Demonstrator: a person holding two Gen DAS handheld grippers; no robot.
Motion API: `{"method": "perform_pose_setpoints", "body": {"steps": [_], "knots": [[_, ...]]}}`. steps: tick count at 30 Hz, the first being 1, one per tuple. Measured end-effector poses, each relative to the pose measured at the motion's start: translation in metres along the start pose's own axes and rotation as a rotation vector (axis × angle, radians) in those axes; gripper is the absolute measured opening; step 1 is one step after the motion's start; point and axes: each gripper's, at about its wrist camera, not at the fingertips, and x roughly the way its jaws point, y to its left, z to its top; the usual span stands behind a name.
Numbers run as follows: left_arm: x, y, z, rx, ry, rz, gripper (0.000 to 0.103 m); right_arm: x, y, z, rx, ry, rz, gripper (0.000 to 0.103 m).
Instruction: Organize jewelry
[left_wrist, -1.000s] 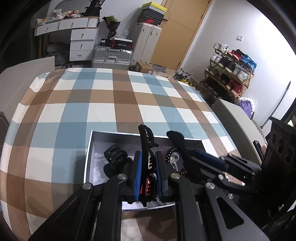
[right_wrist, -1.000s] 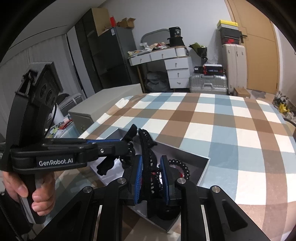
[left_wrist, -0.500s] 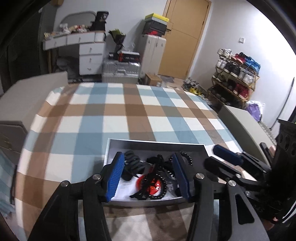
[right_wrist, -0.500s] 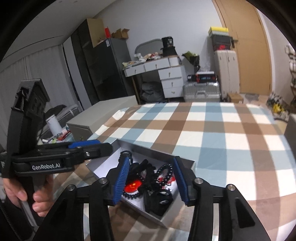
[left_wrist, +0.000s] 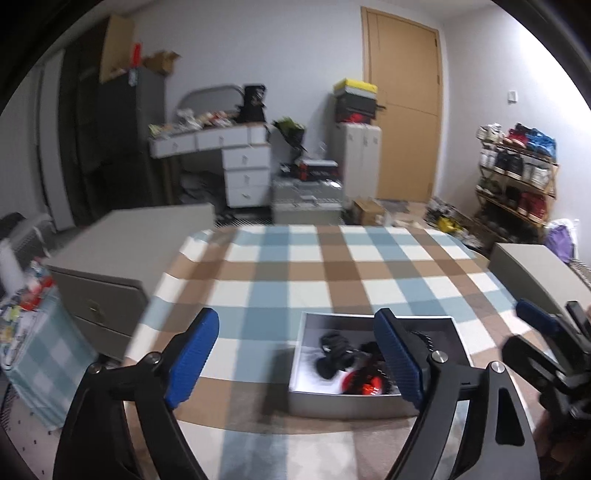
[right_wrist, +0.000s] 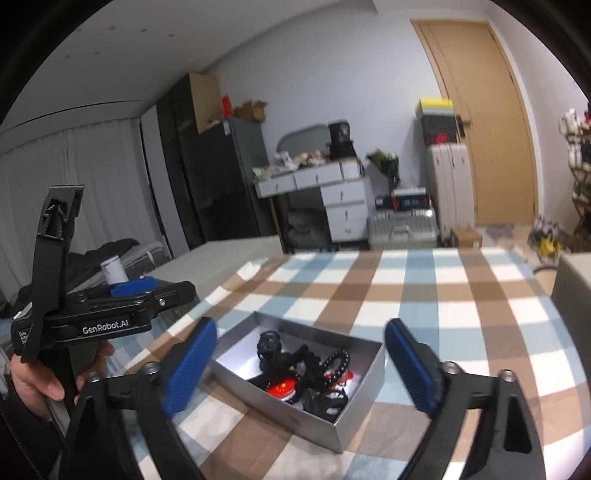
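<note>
Left gripper (left_wrist: 301, 360) and right gripper (right_wrist: 299, 363) jaws wide, just been opening, nothing gripped. Grey box (right_wrist: 360, 410) (hair clips, black bead bracelet (right_wrist: 338, 363) inside) sits on checked tablecloth (right_wrist: 424, 306).

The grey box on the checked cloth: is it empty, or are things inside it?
Not empty. The grey box is open-topped and holds dark hair clips, a black bead bracelet and something red.
</note>
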Motion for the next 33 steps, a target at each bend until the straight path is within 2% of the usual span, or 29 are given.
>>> {"method": "perform_pose_setpoints", "body": {"steps": [3,6,13,18,22,30,33], "knots": [[-0.006,0.0,-0.003,0.014,-0.053,0.05,0.092,-0.011,0.004,-0.005,-0.022,-0.065,-0.007,0.103],[-0.009,-0.002,-0.01,0.02,-0.1,0.086,0.101,-0.018,0.005,-0.009,-0.029,-0.101,-0.016,0.103],[-0.008,-0.003,-0.027,0.015,-0.237,0.159,0.101,-0.022,0.008,-0.019,-0.083,-0.146,-0.089,0.103],[-0.009,0.005,-0.036,-0.046,-0.303,0.146,0.101,-0.022,0.011,-0.024,-0.137,-0.167,-0.143,0.103],[-0.004,0.007,-0.04,-0.058,-0.308,0.139,0.101,-0.016,0.012,-0.028,-0.164,-0.152,-0.175,0.103],[0.001,0.004,-0.047,-0.053,-0.279,0.124,0.102,-0.009,0.006,-0.029,-0.149,-0.098,-0.183,0.103],[0.001,0.003,-0.047,-0.051,-0.263,0.107,0.102,0.0,0.005,-0.03,-0.151,-0.051,-0.2,0.103]]}}
